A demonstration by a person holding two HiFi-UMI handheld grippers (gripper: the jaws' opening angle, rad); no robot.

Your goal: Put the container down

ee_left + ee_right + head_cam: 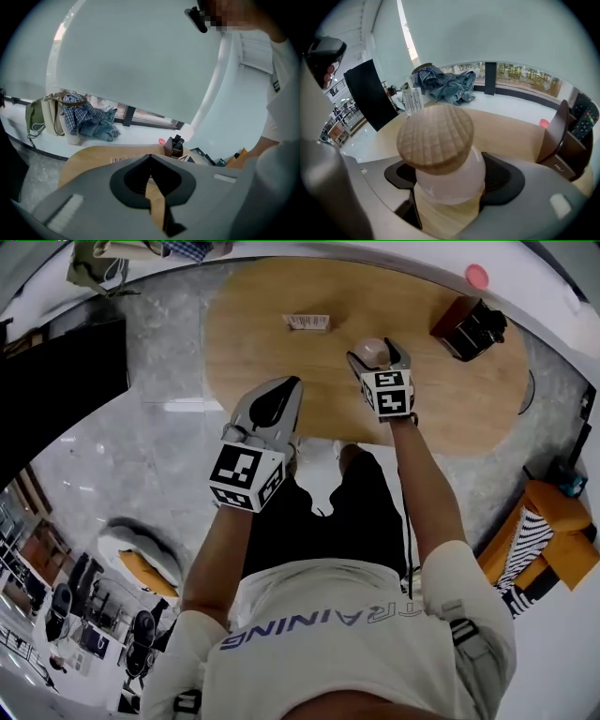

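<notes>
Below the container (440,178) in my right gripper (378,354) the wooden table (272,362) is bare. A striped card (307,322) lies toward the far edge and a brown box of remotes (469,327) stands at the right end, both well apart from me.

White container (449,183) with tan, grid-scored lid (435,138).

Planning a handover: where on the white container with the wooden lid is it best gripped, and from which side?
Grip the container by its round white body, just below the wooden lid, from the side, as the right gripper does. The lid might lift off; the round body fits between both pads.
</notes>
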